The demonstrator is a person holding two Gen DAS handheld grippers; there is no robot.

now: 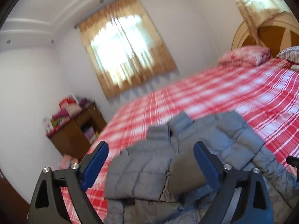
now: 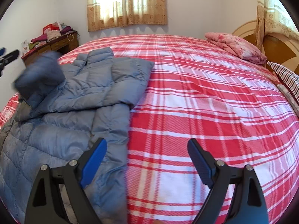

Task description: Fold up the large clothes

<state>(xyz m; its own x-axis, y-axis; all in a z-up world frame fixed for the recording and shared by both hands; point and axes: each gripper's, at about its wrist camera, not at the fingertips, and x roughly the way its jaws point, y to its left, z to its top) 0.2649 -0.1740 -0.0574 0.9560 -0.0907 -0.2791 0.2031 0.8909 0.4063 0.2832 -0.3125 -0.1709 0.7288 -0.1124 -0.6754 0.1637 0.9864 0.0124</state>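
A grey-blue puffer jacket (image 2: 74,100) lies spread on the left part of a bed with a red and white plaid sheet (image 2: 205,102). Its right sleeve is folded across the chest. A blurred flap of the jacket (image 2: 41,74) stands raised at its left side. My left gripper (image 1: 150,145) is open above the jacket (image 1: 145,168), its blue pads wide apart and pressing on nothing; its tip also shows at the edge of the right wrist view (image 2: 7,56). My right gripper (image 2: 147,142) is open over the jacket's right edge and the sheet, holding nothing.
A folded pink blanket (image 2: 237,46) and a striped pillow (image 2: 286,74) lie by the wooden headboard (image 2: 276,46). A brown dresser (image 2: 50,46) piled with clothes stands at the bed's far left corner. A curtained window (image 2: 127,3) is on the back wall.
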